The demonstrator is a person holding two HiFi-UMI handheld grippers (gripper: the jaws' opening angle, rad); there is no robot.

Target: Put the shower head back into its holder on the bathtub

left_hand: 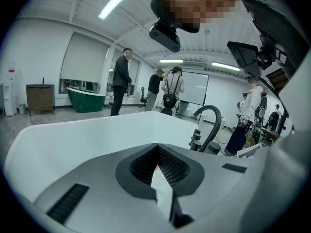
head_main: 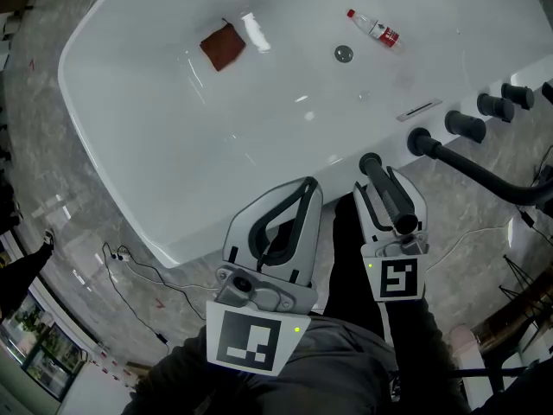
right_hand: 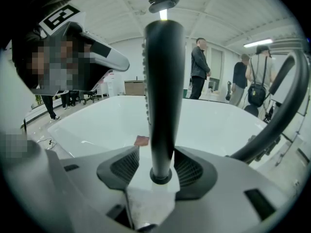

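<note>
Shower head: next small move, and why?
Probably move the right tongs toward the black fittings on the tub rim: they are shut on the shower head, which is held short of the fittings, unseated. The left tongs are shut, empty.

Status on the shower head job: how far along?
Done: pickup. The right gripper is shut on the shower head, by its black handle. In hand: it's held over the bathtub rim, its hose alongside. Remaining: seating it back among the black fittings. The left gripper is shut and empty.
</note>
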